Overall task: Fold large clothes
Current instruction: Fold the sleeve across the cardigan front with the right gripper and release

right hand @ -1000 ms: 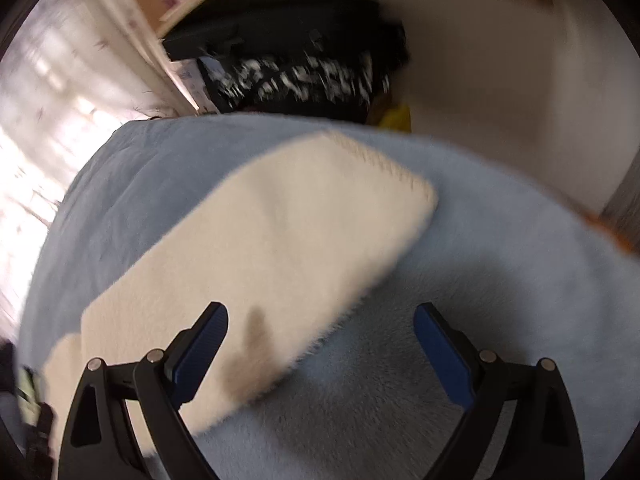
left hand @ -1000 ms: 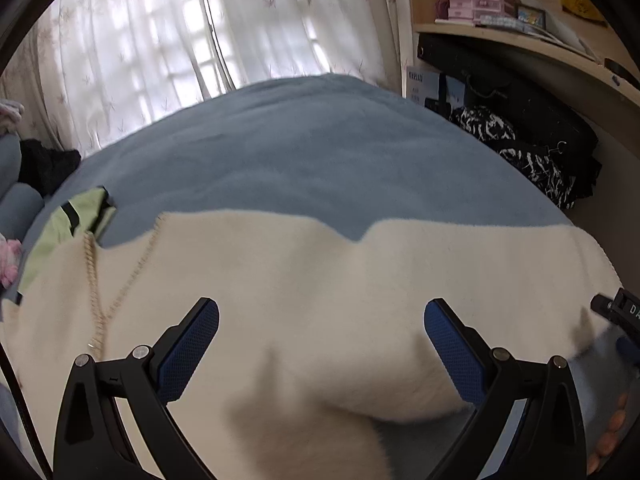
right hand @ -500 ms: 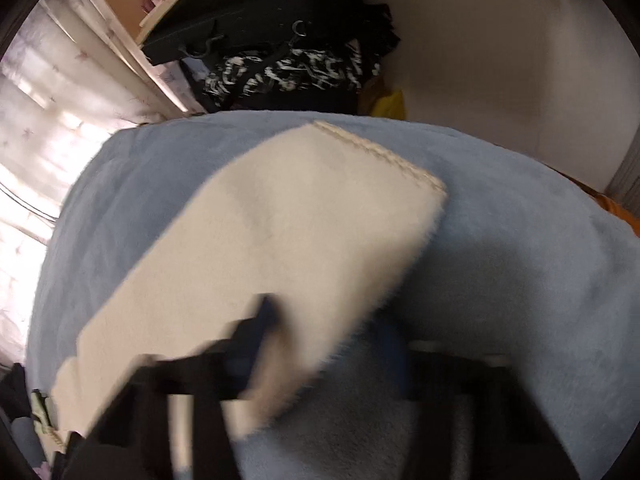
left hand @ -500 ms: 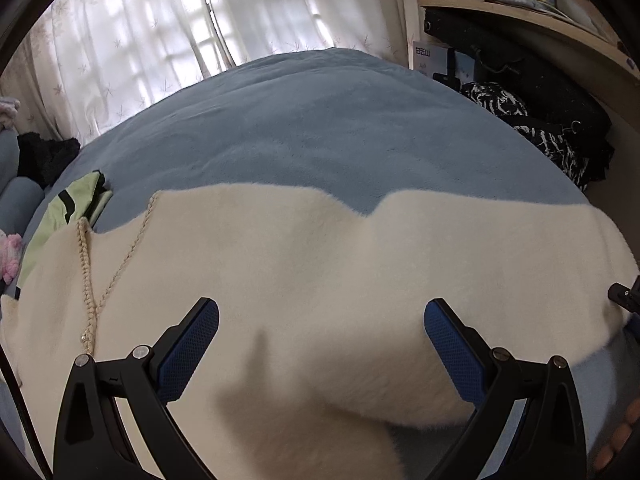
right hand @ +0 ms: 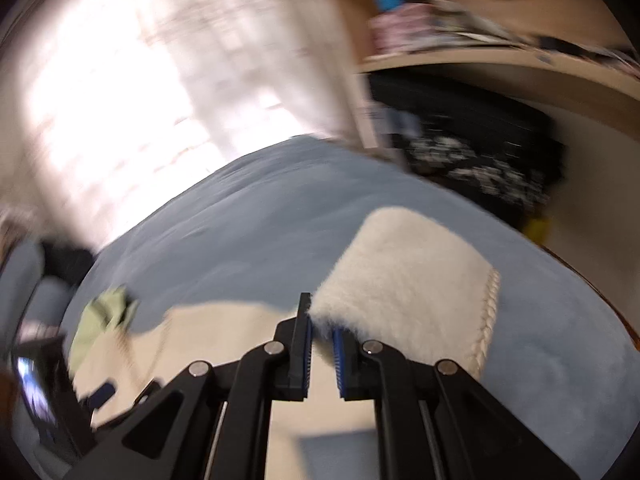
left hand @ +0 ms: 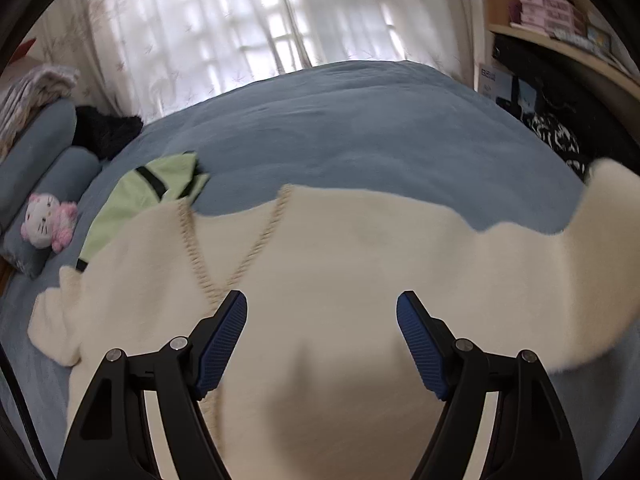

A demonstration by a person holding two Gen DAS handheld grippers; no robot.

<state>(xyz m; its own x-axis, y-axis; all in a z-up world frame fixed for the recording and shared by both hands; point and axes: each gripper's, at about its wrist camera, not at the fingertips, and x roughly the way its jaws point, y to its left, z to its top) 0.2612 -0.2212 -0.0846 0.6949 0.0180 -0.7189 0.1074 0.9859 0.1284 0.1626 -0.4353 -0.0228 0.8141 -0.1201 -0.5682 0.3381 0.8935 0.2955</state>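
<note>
**Right jaws pinch a sleeve of the cream fleece; left jaws hang open above it**

While the cream fleece garment [left hand: 340,272] lies spread across the blue bed cover [left hand: 340,120], the left gripper [left hand: 322,340] hangs over its middle with jaws wide apart and nothing between them. A braided cream trim [left hand: 256,244] runs in a V down the garment's front toward the left finger. Under the garment's far left corner sits a light green garment [left hand: 144,192] with black bands. The right end of the fleece [left hand: 612,216] is lifted off the bed and blurred.

On the right wrist view, the right gripper [right hand: 322,336] has its jaws nearly closed on the fleece sleeve [right hand: 408,280], fluffy pile bulging between the blue pads [right hand: 338,364]. The sleeve's stitched cuff edge [right hand: 488,320] points right. This view is smeared by motion, so the exact fold of the sleeve is hard to judge.

Blue pillows [left hand: 36,160] and a pink-and-white plush toy [left hand: 48,220] rest at the bed's left side; white curtains [left hand: 240,20] hang behind.
</note>
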